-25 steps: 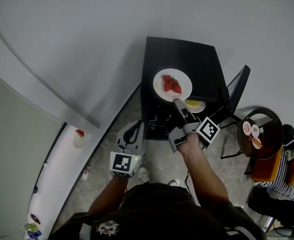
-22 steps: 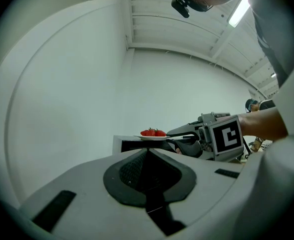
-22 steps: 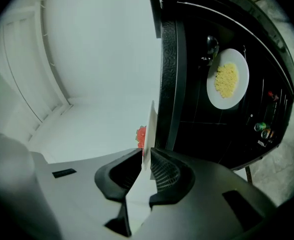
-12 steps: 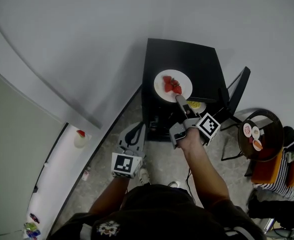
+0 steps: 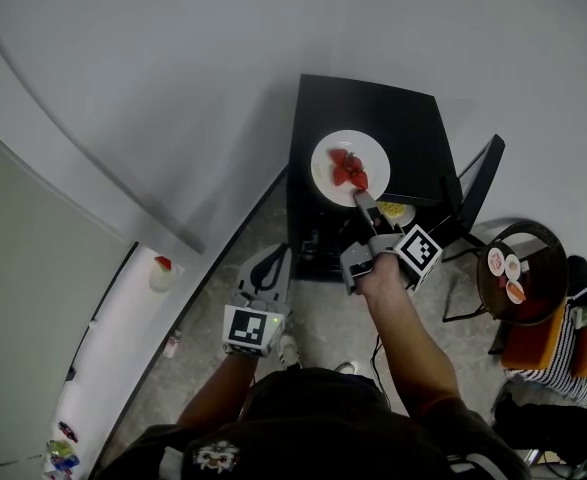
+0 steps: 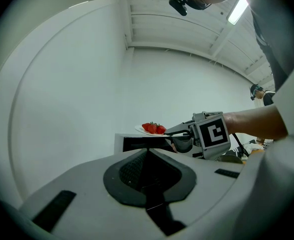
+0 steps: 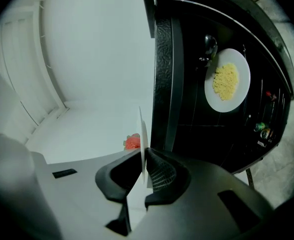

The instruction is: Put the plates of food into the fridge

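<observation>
The right gripper's jaws had just been closing and stood clamped on the rim of the white strawberry plate, held level over the black fridge's top. A plate of yellow food sat inside. The left gripper hung apart, jaws together, holding nothing.

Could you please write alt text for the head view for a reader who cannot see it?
The right gripper, its fingers just closed on the rim, holds a plate of strawberries over a black fridge. The left gripper hangs empty lower left. A second plate, of yellow food, shows beside the right gripper.
</observation>
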Demonstrator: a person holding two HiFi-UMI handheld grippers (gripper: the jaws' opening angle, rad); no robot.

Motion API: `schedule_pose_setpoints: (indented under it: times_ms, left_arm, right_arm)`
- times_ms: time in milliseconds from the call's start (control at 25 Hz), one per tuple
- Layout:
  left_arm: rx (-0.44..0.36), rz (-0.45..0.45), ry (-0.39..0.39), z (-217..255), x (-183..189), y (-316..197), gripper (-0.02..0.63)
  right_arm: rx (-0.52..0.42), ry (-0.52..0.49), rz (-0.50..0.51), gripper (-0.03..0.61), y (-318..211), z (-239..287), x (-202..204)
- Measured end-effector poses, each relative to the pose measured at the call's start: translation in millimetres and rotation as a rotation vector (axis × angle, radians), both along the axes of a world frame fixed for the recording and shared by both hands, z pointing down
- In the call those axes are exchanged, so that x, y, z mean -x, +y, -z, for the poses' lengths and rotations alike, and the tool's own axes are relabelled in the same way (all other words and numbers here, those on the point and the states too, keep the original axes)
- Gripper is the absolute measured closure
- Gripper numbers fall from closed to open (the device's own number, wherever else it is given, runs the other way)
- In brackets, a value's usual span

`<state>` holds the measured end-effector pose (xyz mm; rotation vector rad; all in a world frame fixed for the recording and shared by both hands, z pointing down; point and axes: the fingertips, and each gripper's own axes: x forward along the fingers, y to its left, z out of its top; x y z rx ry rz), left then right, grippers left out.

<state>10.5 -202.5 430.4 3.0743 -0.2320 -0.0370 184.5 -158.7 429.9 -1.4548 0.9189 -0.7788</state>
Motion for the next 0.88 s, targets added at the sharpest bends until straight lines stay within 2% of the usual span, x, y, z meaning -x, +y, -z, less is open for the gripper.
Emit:
schedule_pose_setpoints:
  times_ms: [320, 480, 880]
  left_arm:
    - [0.015, -0.003, -0.016, -3, -13, -1, 0.592]
    - [-0.008, -0.002, -0.009, 4, -3, 15, 0.592]
    - [0.018, 0.041, -0.026, -6, 8, 17, 0.592]
  right_arm:
    - [0.003, 0.021, 0.035, 0.545, 3, 0, 3]
    - [-0.005, 0.027, 0.077, 0.545, 25, 6, 27]
    - [0.052, 0.057, 0.222, 0.545, 52, -12, 92]
